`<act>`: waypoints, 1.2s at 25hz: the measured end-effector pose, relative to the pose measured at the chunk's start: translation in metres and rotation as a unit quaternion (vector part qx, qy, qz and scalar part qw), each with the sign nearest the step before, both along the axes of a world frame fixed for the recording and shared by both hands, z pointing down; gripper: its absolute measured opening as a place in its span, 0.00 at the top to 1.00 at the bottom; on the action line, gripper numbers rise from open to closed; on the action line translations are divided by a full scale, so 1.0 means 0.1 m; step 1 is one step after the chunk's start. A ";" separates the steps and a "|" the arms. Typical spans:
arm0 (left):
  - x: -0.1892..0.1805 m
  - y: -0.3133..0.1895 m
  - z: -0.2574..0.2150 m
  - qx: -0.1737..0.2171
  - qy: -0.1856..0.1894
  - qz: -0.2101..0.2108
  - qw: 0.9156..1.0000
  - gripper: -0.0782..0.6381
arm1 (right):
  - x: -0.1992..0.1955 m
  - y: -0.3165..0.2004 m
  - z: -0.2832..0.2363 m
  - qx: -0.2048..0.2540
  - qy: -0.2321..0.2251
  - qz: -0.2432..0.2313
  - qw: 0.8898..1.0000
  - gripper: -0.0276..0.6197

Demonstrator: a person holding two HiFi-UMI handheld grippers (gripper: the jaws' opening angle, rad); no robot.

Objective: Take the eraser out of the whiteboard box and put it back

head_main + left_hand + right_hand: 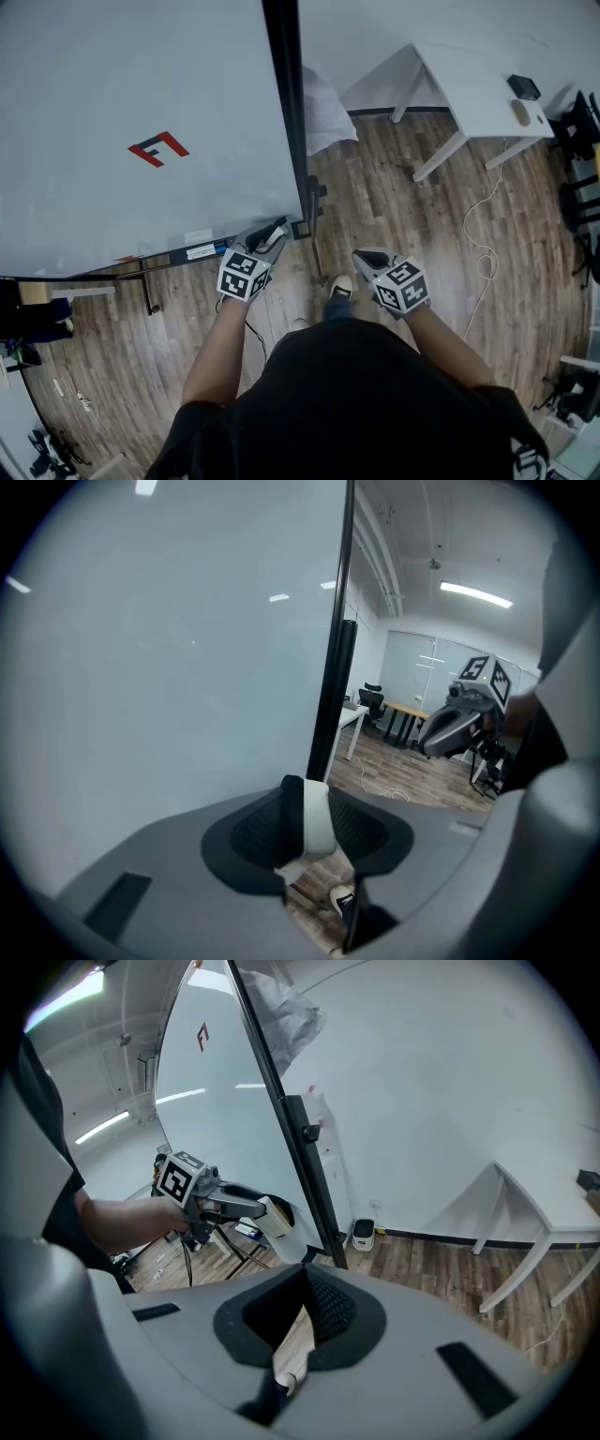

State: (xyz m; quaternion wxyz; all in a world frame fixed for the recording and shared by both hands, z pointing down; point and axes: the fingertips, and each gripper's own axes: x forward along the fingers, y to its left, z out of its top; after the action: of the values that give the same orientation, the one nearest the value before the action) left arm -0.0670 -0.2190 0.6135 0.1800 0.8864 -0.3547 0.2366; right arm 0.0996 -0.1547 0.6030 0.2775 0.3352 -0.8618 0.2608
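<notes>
Where the whiteboard (141, 112) reaches its lower right corner, your left gripper (270, 234) sits close by, fingers clamped on the white-and-black eraser (314, 822). Your right gripper (371, 257) is over the wooden floor (412, 225), fingers together, holding nothing.

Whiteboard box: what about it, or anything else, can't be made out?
Whiteboard box: not identifiable in any view; left gripper covers the large white whiteboard's lower corner in head view.
White-and-black block eraser: lower end hidden between the jaws, left gripper view.
Dark object on white table: too small, head view.
</notes>
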 end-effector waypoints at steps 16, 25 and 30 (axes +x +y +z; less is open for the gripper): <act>0.04 -0.07 0.37 -0.024 -0.023 0.015 0.999 0.67 | 0.05 -0.03 0.12 -0.014 0.001 0.007 1.000 0.97; 0.07 -0.10 0.52 -0.031 -0.040 0.023 0.998 0.67 | 0.10 -0.01 0.16 -0.017 0.001 0.012 1.000 0.97; 0.08 -0.10 0.57 -0.033 -0.040 0.021 0.998 0.67 | 0.13 0.01 0.18 -0.018 0.001 0.015 1.000 0.97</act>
State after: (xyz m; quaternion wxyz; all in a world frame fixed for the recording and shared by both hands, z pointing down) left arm -0.0589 -0.2293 0.6702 0.1894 0.8773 -0.3349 0.2870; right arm 0.1131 -0.1539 0.6207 0.2801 0.3434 -0.8516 0.2801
